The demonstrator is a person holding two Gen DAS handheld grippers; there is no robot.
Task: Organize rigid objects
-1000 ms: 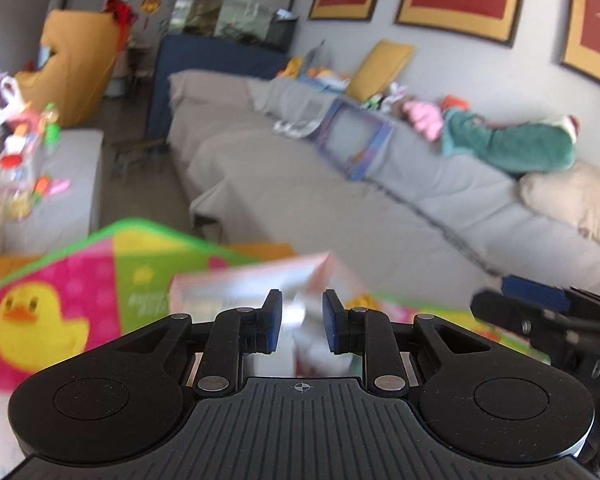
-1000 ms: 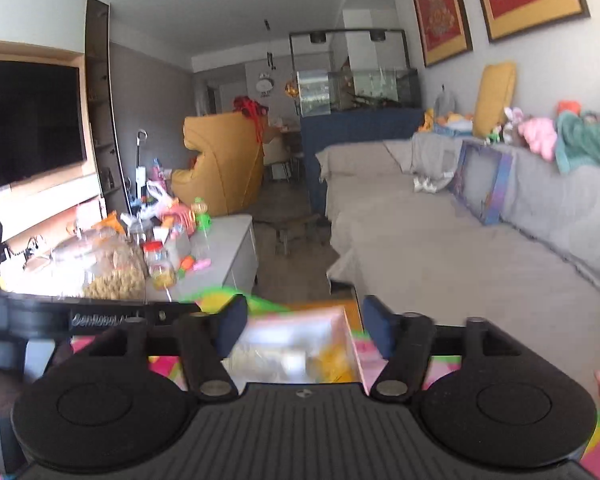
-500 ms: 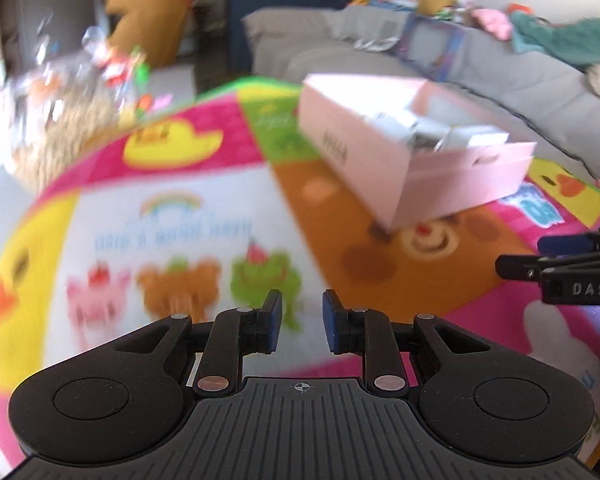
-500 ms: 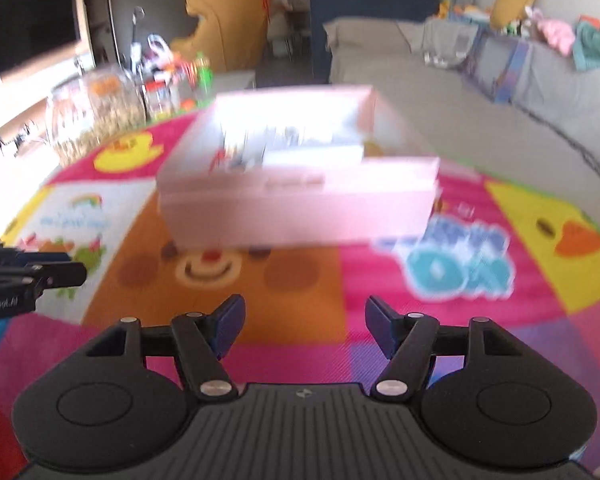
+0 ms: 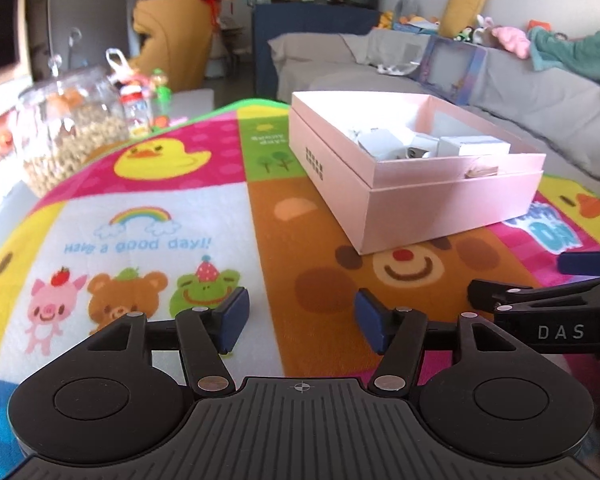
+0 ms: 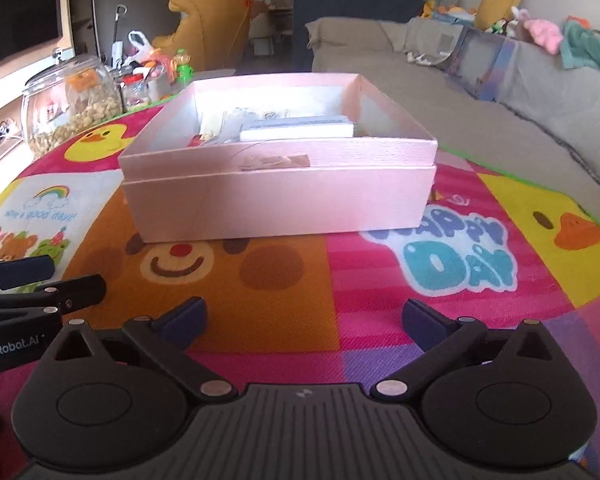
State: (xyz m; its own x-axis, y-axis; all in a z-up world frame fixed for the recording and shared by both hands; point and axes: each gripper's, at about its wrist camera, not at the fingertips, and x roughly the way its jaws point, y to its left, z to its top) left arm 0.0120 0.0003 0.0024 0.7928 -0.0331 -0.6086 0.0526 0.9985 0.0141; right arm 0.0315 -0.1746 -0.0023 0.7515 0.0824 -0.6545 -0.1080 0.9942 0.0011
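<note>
An open pink box point(image 5: 412, 184) sits on a colourful cartoon mat point(image 5: 160, 224), with small white boxes point(image 5: 474, 146) and other items inside. It also shows in the right wrist view point(image 6: 278, 196), straight ahead, holding a flat white box point(image 6: 296, 130). My left gripper point(image 5: 300, 322) is open and empty, low over the mat, short of the box and to its left. My right gripper point(image 6: 304, 320) is wide open and empty, facing the box's near wall. Each gripper shows at the edge of the other's view.
A glass jar of snacks point(image 5: 66, 128) and small bottles point(image 5: 138, 108) stand beyond the mat's far left edge. A grey sofa point(image 5: 540, 92) with toys and cushions runs along the right. A yellow armchair point(image 6: 212, 28) stands at the back.
Both grippers have tilted down and drawn back from the box, from facing the room to facing the mat. The left gripper has gone from nearly shut to open; the right has opened wider.
</note>
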